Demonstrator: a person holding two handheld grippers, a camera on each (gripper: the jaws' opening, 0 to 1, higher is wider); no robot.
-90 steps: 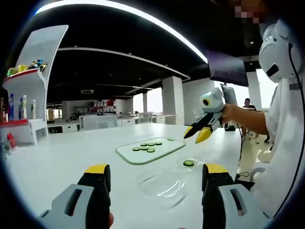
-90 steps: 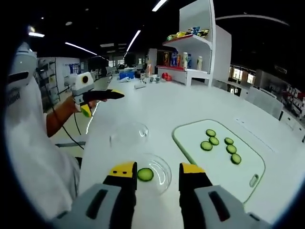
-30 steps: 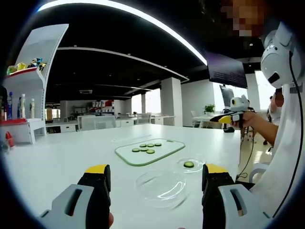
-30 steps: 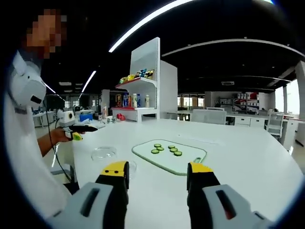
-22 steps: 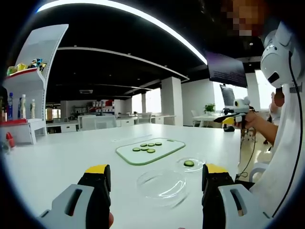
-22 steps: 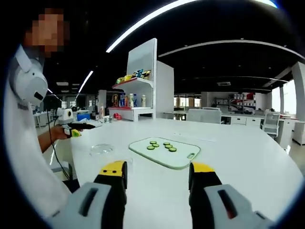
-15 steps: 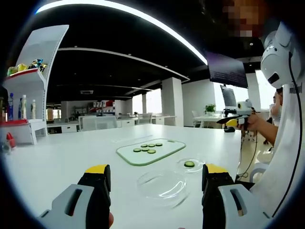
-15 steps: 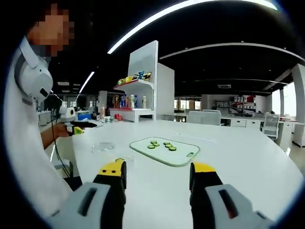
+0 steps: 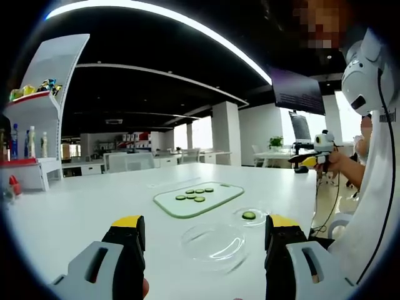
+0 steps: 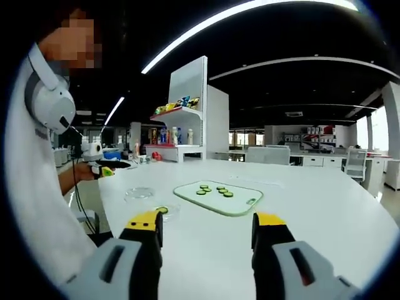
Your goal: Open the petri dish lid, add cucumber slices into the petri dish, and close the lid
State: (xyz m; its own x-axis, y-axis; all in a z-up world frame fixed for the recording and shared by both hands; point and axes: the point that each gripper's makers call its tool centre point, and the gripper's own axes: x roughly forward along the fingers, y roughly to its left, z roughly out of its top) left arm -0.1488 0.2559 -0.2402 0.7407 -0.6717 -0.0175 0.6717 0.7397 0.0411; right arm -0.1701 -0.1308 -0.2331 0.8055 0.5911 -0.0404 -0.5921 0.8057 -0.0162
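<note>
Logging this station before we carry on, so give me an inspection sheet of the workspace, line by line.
Surface: white table, bare around the work items.
Job's things: petri dish open, one cucumber slice inside; lid lying apart on the table; five more slices on the cutting board.
Clutter: nothing seen.
Grippers: left gripper open, empty; right gripper open, empty.
Cables: black cable down the person's clothing.
Surroundings: white shelf with bottles; office desks behind.

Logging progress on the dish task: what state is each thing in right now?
Petri dish: open, one cucumber slice inside.
Lid: off, lying on the table beside the dish.
Cutting board: flat, five slices on it.
Left gripper: open, empty.
Right gripper: open, empty.
</note>
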